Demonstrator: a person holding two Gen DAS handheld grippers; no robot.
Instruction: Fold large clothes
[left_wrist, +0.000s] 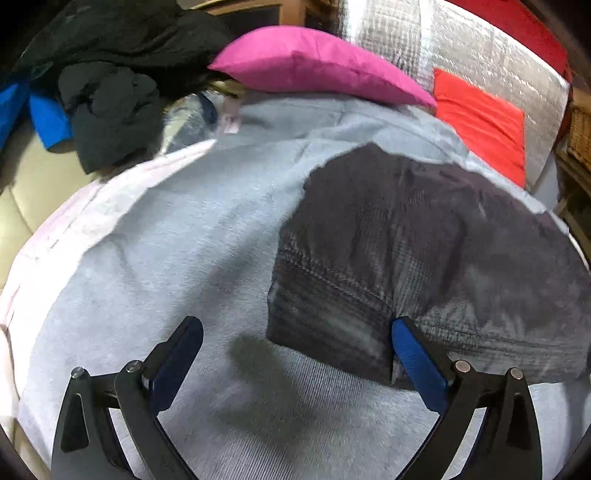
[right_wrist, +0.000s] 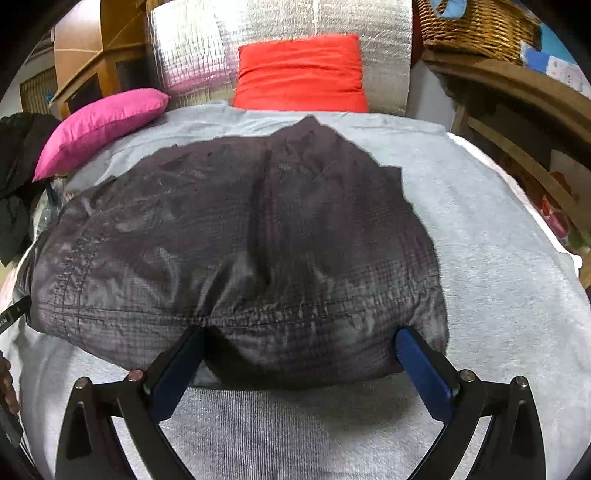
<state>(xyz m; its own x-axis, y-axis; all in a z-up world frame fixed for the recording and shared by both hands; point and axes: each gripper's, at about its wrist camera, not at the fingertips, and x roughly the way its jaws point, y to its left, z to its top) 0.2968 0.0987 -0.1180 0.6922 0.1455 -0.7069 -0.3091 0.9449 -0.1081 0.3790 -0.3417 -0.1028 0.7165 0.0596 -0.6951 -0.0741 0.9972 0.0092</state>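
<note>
A dark grey checked garment (right_wrist: 236, 236) lies folded into a compact bundle on a light grey blanket (right_wrist: 498, 258). It also shows in the left wrist view (left_wrist: 424, 258), right of centre. My left gripper (left_wrist: 295, 347) is open over the blanket at the bundle's near left corner; its right finger (left_wrist: 417, 354) touches the bundle's near edge. My right gripper (right_wrist: 299, 350) is open, with its jaws on either side of the bundle's near edge, holding nothing.
A pink cushion (left_wrist: 317, 62) and a red cushion (right_wrist: 301, 74) lie at the far edge against a silver quilted backing (right_wrist: 280, 40). A pile of black and blue clothes (left_wrist: 110, 107) sits far left. A wooden shelf with a wicker basket (right_wrist: 480, 26) stands right.
</note>
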